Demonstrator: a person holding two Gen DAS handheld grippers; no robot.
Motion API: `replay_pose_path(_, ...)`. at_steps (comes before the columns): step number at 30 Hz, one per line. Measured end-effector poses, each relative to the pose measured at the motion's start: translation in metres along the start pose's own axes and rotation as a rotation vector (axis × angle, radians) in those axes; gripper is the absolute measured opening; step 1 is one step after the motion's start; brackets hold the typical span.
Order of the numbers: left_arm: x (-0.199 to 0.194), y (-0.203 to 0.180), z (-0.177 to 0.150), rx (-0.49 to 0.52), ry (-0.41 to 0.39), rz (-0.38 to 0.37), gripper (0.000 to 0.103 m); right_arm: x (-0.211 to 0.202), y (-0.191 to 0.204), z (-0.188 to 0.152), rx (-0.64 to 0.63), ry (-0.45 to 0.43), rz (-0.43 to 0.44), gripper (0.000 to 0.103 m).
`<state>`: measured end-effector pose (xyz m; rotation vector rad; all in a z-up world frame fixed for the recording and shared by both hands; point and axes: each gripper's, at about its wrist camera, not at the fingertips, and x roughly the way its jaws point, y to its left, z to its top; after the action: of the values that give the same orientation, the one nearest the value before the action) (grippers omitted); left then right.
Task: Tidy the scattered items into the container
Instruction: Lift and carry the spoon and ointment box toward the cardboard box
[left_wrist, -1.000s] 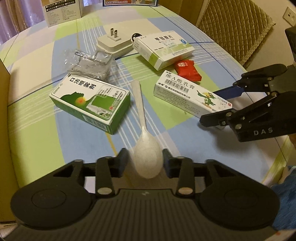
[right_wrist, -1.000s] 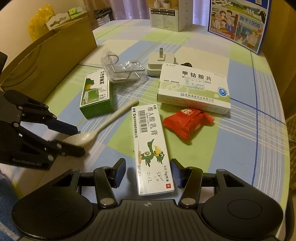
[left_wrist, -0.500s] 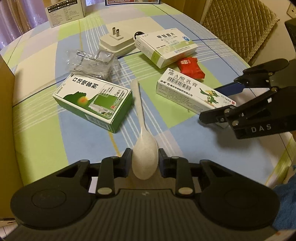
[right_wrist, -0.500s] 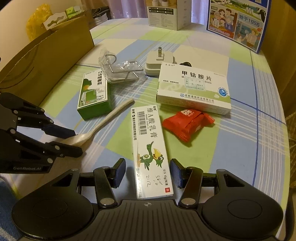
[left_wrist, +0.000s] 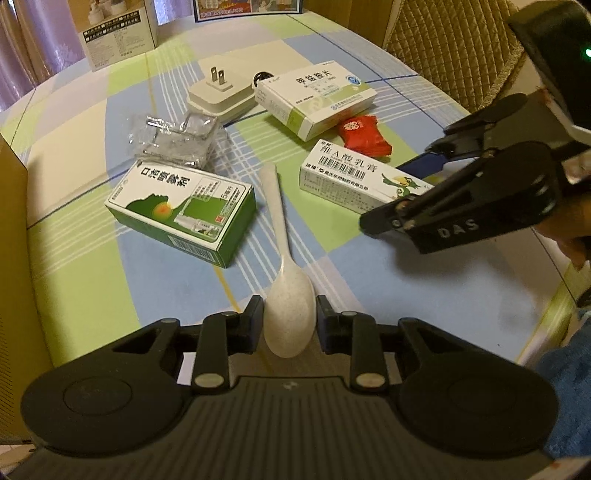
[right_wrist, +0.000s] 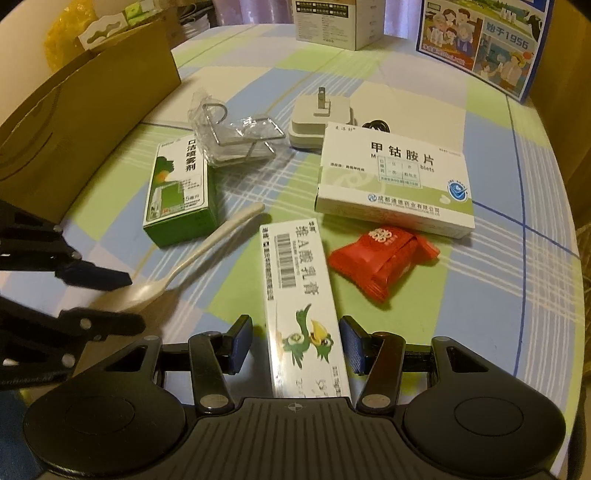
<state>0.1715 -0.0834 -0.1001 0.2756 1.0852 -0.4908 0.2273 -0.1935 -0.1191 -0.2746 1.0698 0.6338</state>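
Observation:
My left gripper (left_wrist: 290, 319) is shut on the bowl of a white spoon (left_wrist: 284, 280) that lies on the checked tablecloth; the spoon (right_wrist: 192, 258) also shows in the right wrist view. My right gripper (right_wrist: 295, 341) is open, its jaws on either side of a long white ointment box (right_wrist: 301, 295) with a small gap on each side. That box (left_wrist: 354, 175) also shows in the left wrist view. A cardboard container (right_wrist: 74, 122) stands at the left.
A green spray box (right_wrist: 179, 192), a clear plastic packet with a wire hook (right_wrist: 232, 136), a white plug adapter (right_wrist: 319, 118), a white tablet box (right_wrist: 395, 177) and a red packet (right_wrist: 380, 258) lie on the table. Boxes (right_wrist: 328, 18) stand at the back.
My left gripper's jaws have closed in on the spoon's bowl. My right gripper has slid forward so the ointment box lies deeper between its open jaws.

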Motion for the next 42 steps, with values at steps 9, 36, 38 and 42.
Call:
replay_pose_path(9, -0.008, 0.000, -0.002, 0.003, -0.013, -0.006, 0.025, -0.011, 0.009, -0.003, -0.039, -0.024, -0.049, 0.035)
replay_pose_path(36, -0.160, 0.041, -0.023, -0.078, -0.200, 0.127, 0.025, -0.131, 0.112, 0.033, -0.050, -0.206, 0.034, 0.035)
replay_pose_path(38, -0.175, 0.052, -0.031, -0.092, -0.211, 0.153, 0.025, -0.135, 0.128, 0.040, -0.064, -0.219, 0.047, 0.035)
replay_pose_path(42, -0.203, 0.075, -0.049, -0.133, -0.233, 0.201, 0.025, -0.140, 0.165, 0.056, -0.085, -0.243, 0.077, 0.035)
